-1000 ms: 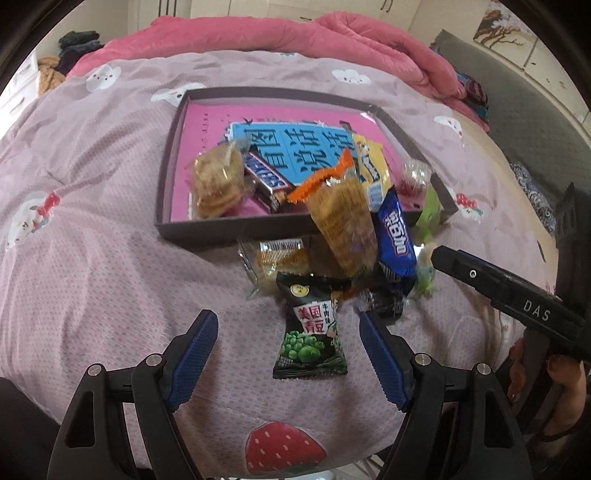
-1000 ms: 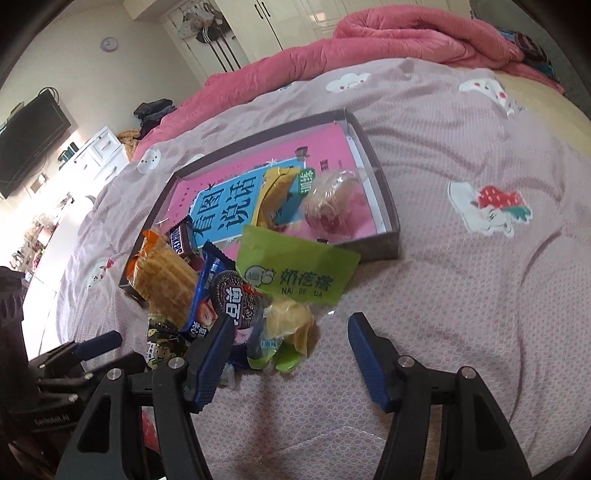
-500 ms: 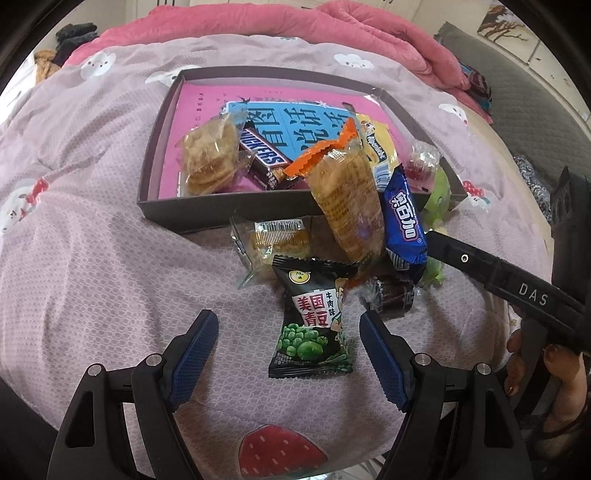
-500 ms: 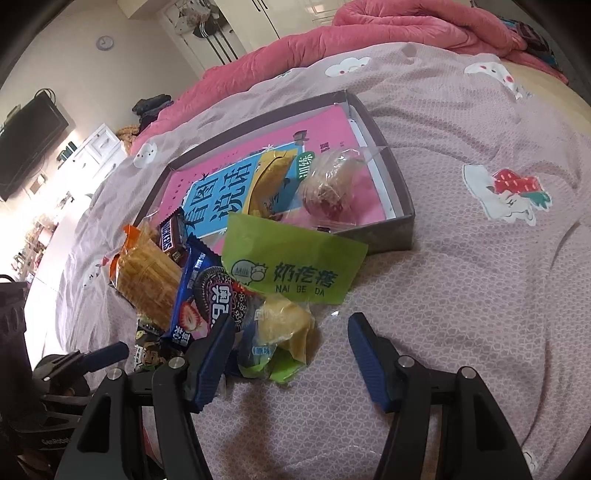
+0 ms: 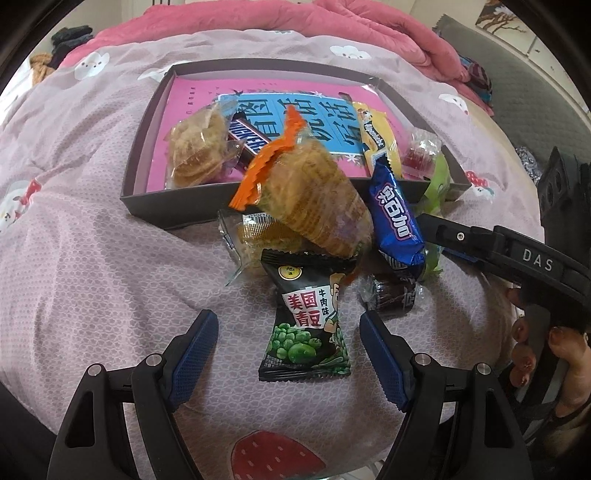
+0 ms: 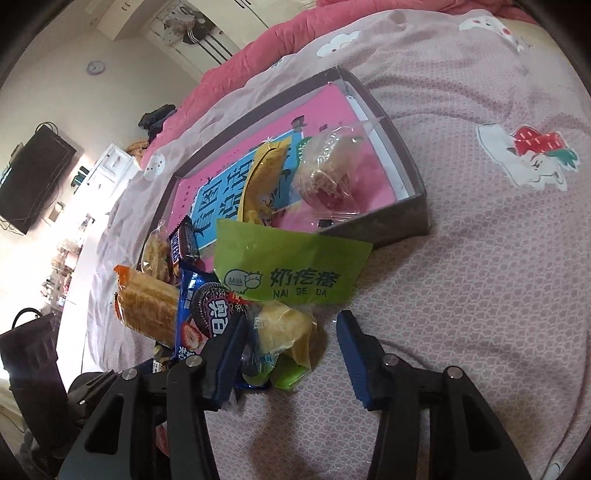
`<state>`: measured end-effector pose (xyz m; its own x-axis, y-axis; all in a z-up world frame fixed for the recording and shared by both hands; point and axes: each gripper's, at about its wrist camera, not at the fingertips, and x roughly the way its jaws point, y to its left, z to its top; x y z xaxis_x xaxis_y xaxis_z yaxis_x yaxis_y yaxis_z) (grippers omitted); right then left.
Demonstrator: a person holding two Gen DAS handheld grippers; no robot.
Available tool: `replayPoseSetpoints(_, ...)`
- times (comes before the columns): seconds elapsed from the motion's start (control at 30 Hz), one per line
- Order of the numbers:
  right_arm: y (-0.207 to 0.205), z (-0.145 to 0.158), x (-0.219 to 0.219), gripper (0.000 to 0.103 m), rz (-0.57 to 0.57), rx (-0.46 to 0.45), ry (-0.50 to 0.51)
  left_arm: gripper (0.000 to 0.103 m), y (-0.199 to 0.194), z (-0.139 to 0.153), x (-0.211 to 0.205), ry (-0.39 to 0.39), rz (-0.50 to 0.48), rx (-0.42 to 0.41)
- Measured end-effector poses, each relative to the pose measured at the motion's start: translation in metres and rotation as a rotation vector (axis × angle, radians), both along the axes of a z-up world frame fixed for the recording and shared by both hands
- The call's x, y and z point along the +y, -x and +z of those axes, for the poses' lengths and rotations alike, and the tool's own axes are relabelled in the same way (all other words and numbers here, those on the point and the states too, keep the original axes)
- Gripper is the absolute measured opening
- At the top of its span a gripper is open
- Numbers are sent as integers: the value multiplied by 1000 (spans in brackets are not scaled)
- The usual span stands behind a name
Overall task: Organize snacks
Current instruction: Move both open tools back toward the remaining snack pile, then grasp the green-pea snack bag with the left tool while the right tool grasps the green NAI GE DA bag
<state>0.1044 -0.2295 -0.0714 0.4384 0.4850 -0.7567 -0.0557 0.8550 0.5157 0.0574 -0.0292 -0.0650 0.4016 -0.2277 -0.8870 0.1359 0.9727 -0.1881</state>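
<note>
A grey tray [image 5: 147, 206] with a pink book lies on the bed and holds a cracker bag [image 5: 197, 144], a Snickers bar [image 5: 249, 137], a yellow packet [image 5: 375, 136] and a clear jelly pack [image 6: 328, 173]. A pile of snacks lies at its near edge. My left gripper [image 5: 288, 350] is open, its fingers either side of a black green-pea packet [image 5: 308, 321]. An orange-topped biscuit pack [image 5: 314, 199] and a blue Oreo pack [image 5: 393, 214] lie beyond. My right gripper [image 6: 291, 354] is open around a green milk-snack bag [image 6: 288, 266].
The bed has a pink patterned cover [image 5: 92, 258] and a rumpled pink duvet [image 5: 369, 22] at the far side. A small dark candy [image 5: 393, 295] lies right of the pea packet. A TV [image 6: 33, 177] and white drawers [image 6: 107, 173] stand off the bed.
Both grippers have moved closer to the snack pile and lower. The left now straddles the pea packet; the right now straddles the green bag. Neither has closed.
</note>
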Motion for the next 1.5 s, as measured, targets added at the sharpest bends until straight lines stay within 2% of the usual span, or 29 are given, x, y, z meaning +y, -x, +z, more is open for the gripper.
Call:
replayPoseSetpoints(0.07,1,3,3,34,16,-17,0,80,-1,-1,-2,-6,1,-3)
replayPoseSetpoints(0.17,4,9,12,33,44,-46,61,80,-3,-3,-5,-16,0,-14)
replayPoseSetpoints(0.33,12,23,14,33,48,-93,84,78,-6,-6,-6,-3,11,-23)
replayPoseSetpoints(0.4,17,31,14,33,53,-129,101,59,-7,-5,-6,-11,13,-30)
replayPoseSetpoints(0.53,24,48,17,33,57,-208,148,48,-8,-5,-5,-4,-6,-26)
replayPoseSetpoints(0.57,25,51,18,33,55,-220,156,38,-8,-4,-6,-4,-13,-27)
replayPoseSetpoints(0.6,26,52,17,33,55,-227,160,36,-7,-3,-8,-11,-21,-29)
replayPoseSetpoints(0.67,26,54,15,33,45,-237,158,35,-7,-2,-9,-19,-28,-34)
replayPoseSetpoints(0.87,25,57,7,33,21,-244,144,34,0,13,1,34,-32,-42)
replayPoseSetpoints(1.1,26,66,12,33,34,-295,183,34,15,34,7,54,-31,-77)
replayPoseSetpoints(1.27,25,68,13,33,37,-306,179,34,21,47,20,71,3,-102)
replayPoseSetpoints(1.5,26,76,13,33,29,-345,188,34,16,66,33,44,57,-179)
